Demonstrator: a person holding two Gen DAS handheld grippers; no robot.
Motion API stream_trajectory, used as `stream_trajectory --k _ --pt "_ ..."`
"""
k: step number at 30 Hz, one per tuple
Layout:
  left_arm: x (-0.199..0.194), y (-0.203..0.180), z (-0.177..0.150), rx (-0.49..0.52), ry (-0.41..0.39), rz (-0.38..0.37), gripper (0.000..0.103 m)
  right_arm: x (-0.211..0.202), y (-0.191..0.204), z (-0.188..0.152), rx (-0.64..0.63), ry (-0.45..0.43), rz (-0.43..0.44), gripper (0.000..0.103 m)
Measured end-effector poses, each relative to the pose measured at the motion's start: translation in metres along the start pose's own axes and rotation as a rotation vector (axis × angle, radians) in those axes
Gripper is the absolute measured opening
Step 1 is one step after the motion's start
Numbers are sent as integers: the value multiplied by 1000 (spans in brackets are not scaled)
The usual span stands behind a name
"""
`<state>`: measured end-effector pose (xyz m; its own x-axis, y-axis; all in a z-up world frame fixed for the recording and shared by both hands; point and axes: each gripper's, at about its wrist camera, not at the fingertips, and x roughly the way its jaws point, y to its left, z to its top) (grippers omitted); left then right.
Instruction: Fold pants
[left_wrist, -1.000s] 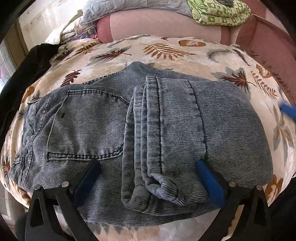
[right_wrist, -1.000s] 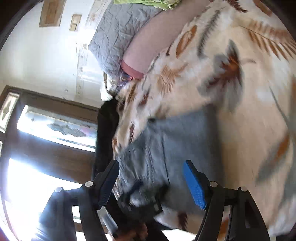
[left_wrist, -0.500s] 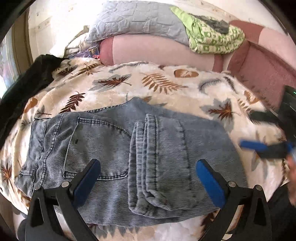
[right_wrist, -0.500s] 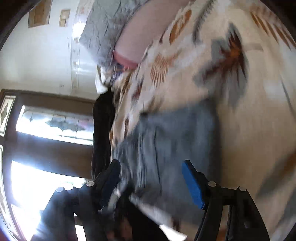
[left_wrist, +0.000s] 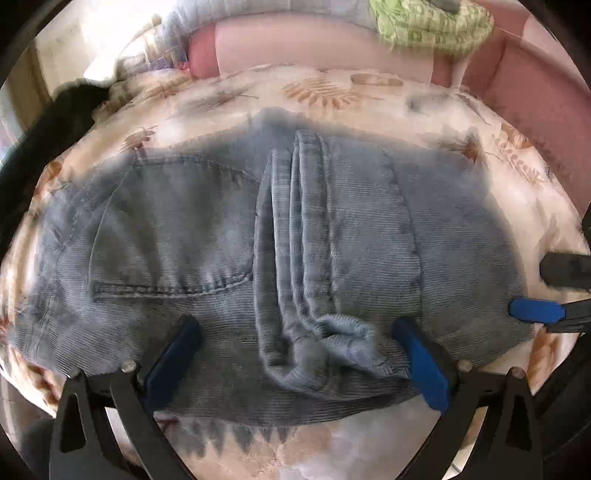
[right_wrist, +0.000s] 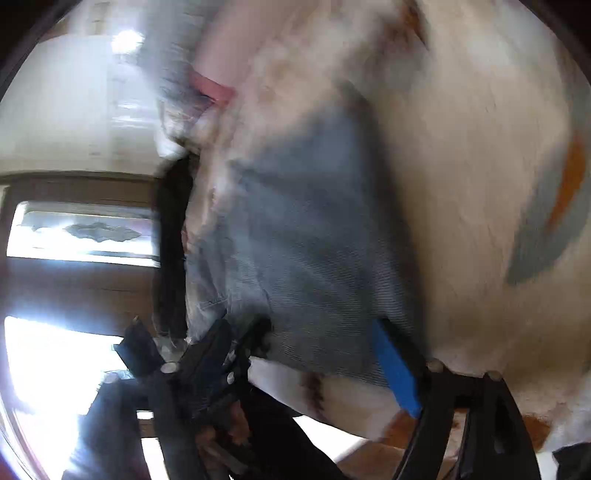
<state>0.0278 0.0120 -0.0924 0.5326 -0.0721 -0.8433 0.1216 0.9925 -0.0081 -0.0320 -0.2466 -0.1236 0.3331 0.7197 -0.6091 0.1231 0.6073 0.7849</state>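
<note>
Bedspread (left_wrist: 325, 92) with a leaf print fills the frame of the left wrist view, and on it, across the middle, lie the jeans (left_wrist: 207, 236) — already folded into a broad, flat bundle, with the back pocket (left_wrist: 166, 229) at centre left and the leg hems (left_wrist: 317, 332) doubled over at lower centre. Judging by that, most of the folding is done; perhaps one more fold across the width, or a tidying of the loose hems, is left.

Smaller now: the left gripper (left_wrist: 299, 354) at the bottom of the frame stands wide open over the near edge of the jeans, its pads clamping nothing; whether they brush the cloth I cannot tell. The right gripper (right_wrist: 317, 354), at the bottom of its own blurred view, has its jaws apart too, at the right-hand end of the jeans — cloth sits between the pads, but no grip shows.
</note>
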Motion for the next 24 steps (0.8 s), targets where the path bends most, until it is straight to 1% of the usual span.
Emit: stream_trajectory --k 1,2,3,4,5,7,8,9,11,12,13,14,15,16,17,21,22,23,24 --pt "-7 0 0 2 -21 0 103 -2 4 3 13 4 0 76" --pt "-16 1 3 -9 -18 -19 103 -8 13 7 8 10 -17 77" --pt "-26 5 4 -33 -58 -46 103 -18 27 12 -37 -22 -35 77" --pt "-39 10 7 -61 -122 -65 103 -29 42 16 -80 -47 -44 77" --pt "-45 10 9 -68 -143 -65 103 -28 55 25 -102 -50 -37 77" --pt "-49 11 13 -72 -163 -92 103 -27 78 41 -142 -44 -16 77" --pt "-43 11 15 -70 -153 -107 103 -20 88 51 -164 -43 -28 77" --pt "-36 10 15 -61 -128 -100 103 -12 94 61 -185 -40 -40 77" --pt "-12 5 7 -40 -43 -68 103 8 89 88 -165 -31 -49 77" --pt "-2 4 4 -33 -18 -59 103 22 83 101 -147 -20 -51 77" --pt "-3 1 -1 2 -54 -39 103 40 75 116 -143 -6 -71 77" --pt "-5 -2 -3 26 -72 -22 103 55 56 128 -114 2 -144 77" --pt "-5 -2 -3 27 -73 -23 103 59 41 133 -74 -5 -164 75" --pt "-3 -1 -3 19 -73 -30 103 56 28 136 -19 -23 -99 75" --pt "-2 0 -4 19 -78 -38 103 50 26 136 3 -42 -62 75" --pt "-4 1 -8 33 -110 -43 103 25 50 126 -97 -91 -33 76" --pt "-5 1 -8 34 -113 -43 103 26 49 128 -105 -105 -70 77" --pt "-5 1 -8 32 -116 -46 103 34 43 132 -101 -102 -127 77" --pt "-7 1 -8 32 -119 -48 103 47 27 138 -70 -60 -138 77"
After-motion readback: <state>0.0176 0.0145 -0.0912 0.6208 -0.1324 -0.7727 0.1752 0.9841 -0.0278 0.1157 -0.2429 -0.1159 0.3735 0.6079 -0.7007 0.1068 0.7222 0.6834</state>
